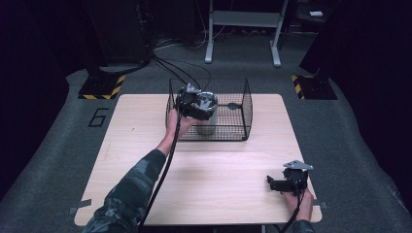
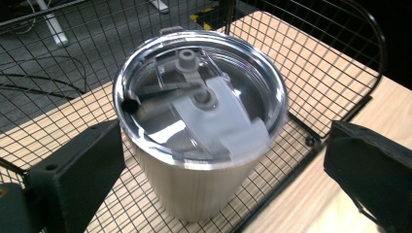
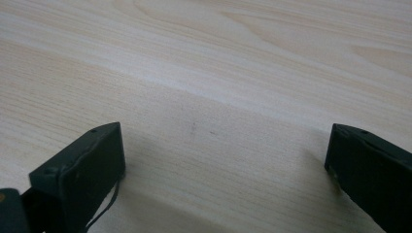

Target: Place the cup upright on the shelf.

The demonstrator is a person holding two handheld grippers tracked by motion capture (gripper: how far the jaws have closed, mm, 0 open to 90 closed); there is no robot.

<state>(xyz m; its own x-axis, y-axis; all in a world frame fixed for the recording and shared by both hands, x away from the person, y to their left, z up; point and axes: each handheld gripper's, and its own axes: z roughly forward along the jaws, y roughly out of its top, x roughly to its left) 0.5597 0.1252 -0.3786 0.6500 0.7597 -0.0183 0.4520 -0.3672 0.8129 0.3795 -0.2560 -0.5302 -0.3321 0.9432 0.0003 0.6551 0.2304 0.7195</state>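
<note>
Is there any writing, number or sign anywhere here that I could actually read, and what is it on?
"6": a large dark numeral painted on the grey floor, left of the table.
Yellow-and-black hazard stripes, no words, on the stand bases behind the table.
Tumbler, its lid, wire basket and both claws: no readable text.

Tumbler [image 2: 204, 160] base cut off; lid [image 2: 199, 97] motion-blurred.
</note>
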